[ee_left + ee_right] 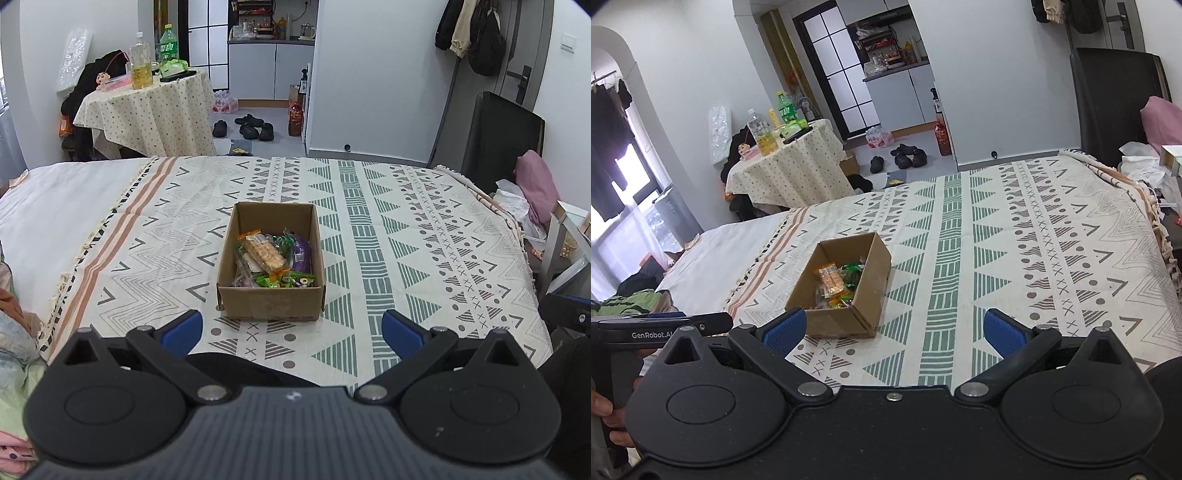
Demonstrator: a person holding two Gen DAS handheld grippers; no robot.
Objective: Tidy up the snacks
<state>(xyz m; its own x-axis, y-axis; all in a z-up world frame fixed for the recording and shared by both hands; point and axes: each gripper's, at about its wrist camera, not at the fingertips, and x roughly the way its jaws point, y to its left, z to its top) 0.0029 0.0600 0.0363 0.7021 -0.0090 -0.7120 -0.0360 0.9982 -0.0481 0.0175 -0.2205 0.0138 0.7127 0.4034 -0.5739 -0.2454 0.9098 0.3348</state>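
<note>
An open cardboard box (pixel 271 304) stands on the patterned bed cover, holding several wrapped snacks (pixel 275 260), with an orange-wrapped cracker bar (pixel 264 253) on top. My left gripper (pixel 291 330) is open and empty, just short of the box's near wall. In the right wrist view the same box (pixel 871 284) sits to the left of centre with the snacks (pixel 836 282) inside. My right gripper (pixel 894 328) is open and empty, to the right of and behind the box. The left gripper's body (pixel 661 326) shows at that view's left edge.
The patterned cover (pixel 406 240) spans the bed; plain white sheet (pixel 62 206) lies to the left. A round table (pixel 147 107) with bottles stands beyond the bed. Shoes (pixel 253 127) lie on the floor. Clothes and a pink pillow (pixel 535 184) sit at the right edge.
</note>
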